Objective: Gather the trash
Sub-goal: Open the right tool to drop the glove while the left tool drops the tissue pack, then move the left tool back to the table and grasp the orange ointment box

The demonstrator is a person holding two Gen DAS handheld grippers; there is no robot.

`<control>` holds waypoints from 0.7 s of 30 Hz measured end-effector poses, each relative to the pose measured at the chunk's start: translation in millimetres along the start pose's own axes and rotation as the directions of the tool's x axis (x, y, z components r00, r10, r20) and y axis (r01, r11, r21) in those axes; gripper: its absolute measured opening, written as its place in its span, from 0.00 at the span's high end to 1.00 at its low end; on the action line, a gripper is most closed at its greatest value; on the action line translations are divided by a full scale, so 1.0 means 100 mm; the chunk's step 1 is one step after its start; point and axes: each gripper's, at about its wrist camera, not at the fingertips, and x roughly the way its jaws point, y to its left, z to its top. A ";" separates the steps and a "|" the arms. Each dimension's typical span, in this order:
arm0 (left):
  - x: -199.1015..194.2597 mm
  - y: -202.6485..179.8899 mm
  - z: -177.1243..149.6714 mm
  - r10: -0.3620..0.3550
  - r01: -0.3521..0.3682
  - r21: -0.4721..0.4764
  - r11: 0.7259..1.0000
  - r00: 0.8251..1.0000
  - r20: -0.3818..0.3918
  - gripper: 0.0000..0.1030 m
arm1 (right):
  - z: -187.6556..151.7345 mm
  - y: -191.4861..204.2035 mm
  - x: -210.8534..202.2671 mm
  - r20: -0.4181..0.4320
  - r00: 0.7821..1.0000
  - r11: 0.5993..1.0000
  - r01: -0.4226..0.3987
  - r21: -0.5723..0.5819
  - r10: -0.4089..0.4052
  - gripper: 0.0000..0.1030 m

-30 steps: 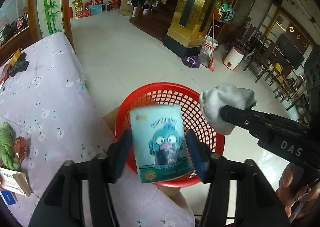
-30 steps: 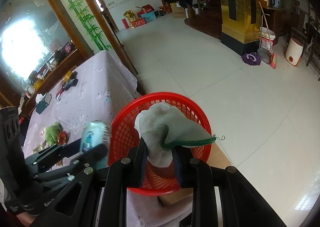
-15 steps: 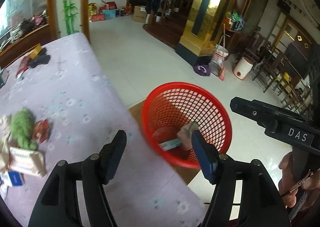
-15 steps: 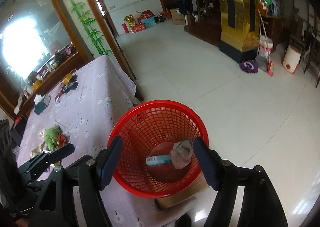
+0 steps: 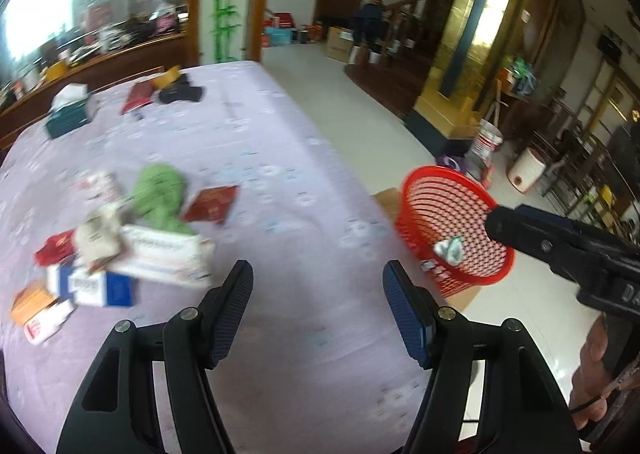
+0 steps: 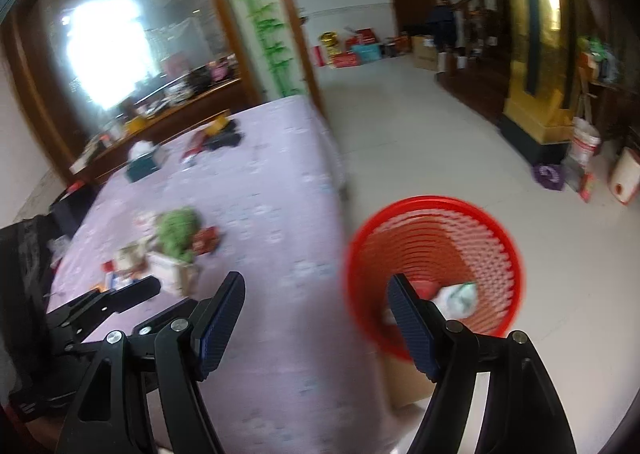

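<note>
Red mesh basket (image 5: 456, 230) at 3 o'clock off the table's edge, on a cardboard box; white-and-green glove (image 6: 458, 296) lying inside. Left gripper (image 5: 318, 308) spread wide, nothing between its fingers, over lilac tablecloth (image 5: 256, 142). Right gripper (image 6: 316, 316) also wide apart, holding nothing, straddling cloth edge and basket rim. Litter heap at 9 o'clock: green cloth (image 5: 160, 194), white carton (image 5: 164, 256), blue-white box (image 5: 90, 286), red wrapper (image 5: 212, 204). Views motion-blurred.
</note>
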 end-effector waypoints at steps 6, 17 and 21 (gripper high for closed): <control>-0.23 0.57 -0.17 0.068 -0.067 -0.066 0.996 0.998 0.009 0.36 | -0.13 0.44 0.17 -0.075 0.994 0.996 -0.082 -0.039 0.079 0.24; -0.64 2.17 -0.51 0.178 -0.177 -0.215 0.960 0.984 -0.018 0.36 | -0.25 0.90 0.36 -0.137 0.985 0.992 -0.109 -0.061 0.100 0.24; -0.63 2.90 -0.53 0.223 -0.230 -0.299 0.926 0.973 -0.058 0.35 | -0.28 1.02 0.39 -0.144 0.985 0.993 -0.102 -0.061 0.093 0.24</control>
